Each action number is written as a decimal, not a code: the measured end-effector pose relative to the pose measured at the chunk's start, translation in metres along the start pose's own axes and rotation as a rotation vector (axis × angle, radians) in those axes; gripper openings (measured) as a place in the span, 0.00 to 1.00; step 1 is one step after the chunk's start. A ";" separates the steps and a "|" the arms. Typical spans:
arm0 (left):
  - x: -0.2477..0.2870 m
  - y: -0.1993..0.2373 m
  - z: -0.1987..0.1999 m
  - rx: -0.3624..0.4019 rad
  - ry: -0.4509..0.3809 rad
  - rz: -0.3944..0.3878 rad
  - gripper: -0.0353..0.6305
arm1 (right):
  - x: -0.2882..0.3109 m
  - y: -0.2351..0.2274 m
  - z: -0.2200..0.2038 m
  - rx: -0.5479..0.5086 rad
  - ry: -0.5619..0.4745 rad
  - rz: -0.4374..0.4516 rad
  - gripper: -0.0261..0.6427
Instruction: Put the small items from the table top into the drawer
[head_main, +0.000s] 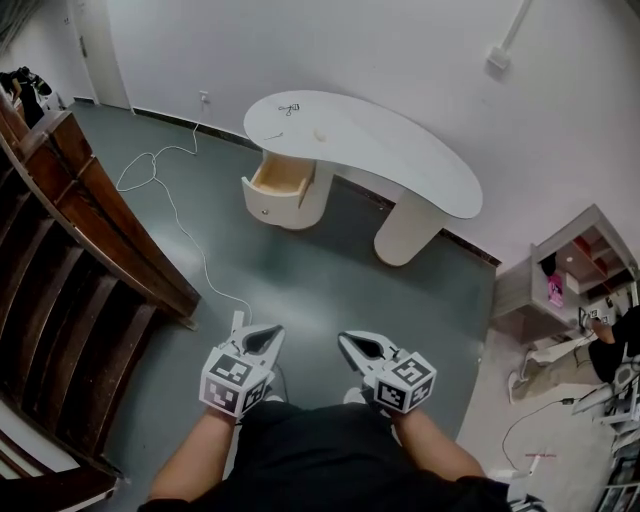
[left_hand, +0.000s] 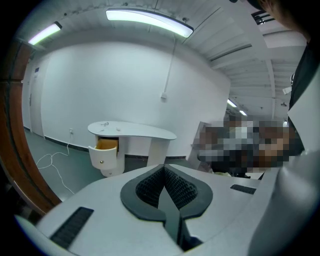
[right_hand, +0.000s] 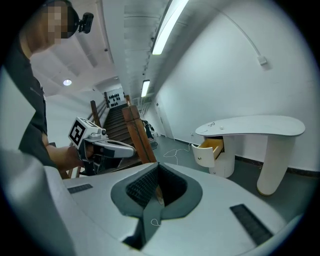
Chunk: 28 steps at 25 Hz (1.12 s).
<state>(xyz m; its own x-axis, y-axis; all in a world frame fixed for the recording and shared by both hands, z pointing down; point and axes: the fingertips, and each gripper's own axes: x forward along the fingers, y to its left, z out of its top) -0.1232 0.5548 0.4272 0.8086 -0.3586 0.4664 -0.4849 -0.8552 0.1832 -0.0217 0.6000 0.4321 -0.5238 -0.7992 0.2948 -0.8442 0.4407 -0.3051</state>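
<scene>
On the floor (head_main: 330, 280) a loose cable (head_main: 180, 215) could snag feet before the far tabletop (head_main: 400, 150); left gripper (head_main: 262, 336) and right gripper (head_main: 347, 342) fingers clenched, empty

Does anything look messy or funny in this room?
A white cable lies in loose loops across the floor left of the table, and the table's drawer stands pulled open. Nothing looks spilled or broken.

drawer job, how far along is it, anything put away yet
Done: the drawer already stands open, and nothing shows inside it. In hand: nothing; the left gripper and right gripper are both shut and empty, well short of the table. Left: the small items lie on the table top near its drawer end, each to be picked up and placed in the drawer.
</scene>
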 end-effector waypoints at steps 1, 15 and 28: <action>-0.003 0.003 -0.003 0.005 0.006 -0.009 0.08 | 0.004 0.004 -0.002 0.015 -0.001 -0.010 0.04; -0.032 0.045 -0.030 0.014 0.033 -0.057 0.08 | 0.044 0.037 -0.016 0.068 0.013 -0.075 0.04; 0.018 0.078 -0.005 0.004 0.051 -0.045 0.08 | 0.088 -0.027 0.018 0.079 -0.009 -0.054 0.04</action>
<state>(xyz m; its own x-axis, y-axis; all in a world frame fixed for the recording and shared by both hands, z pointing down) -0.1478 0.4831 0.4542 0.8117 -0.3000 0.5011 -0.4467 -0.8716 0.2017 -0.0430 0.5106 0.4496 -0.4764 -0.8248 0.3047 -0.8595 0.3636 -0.3593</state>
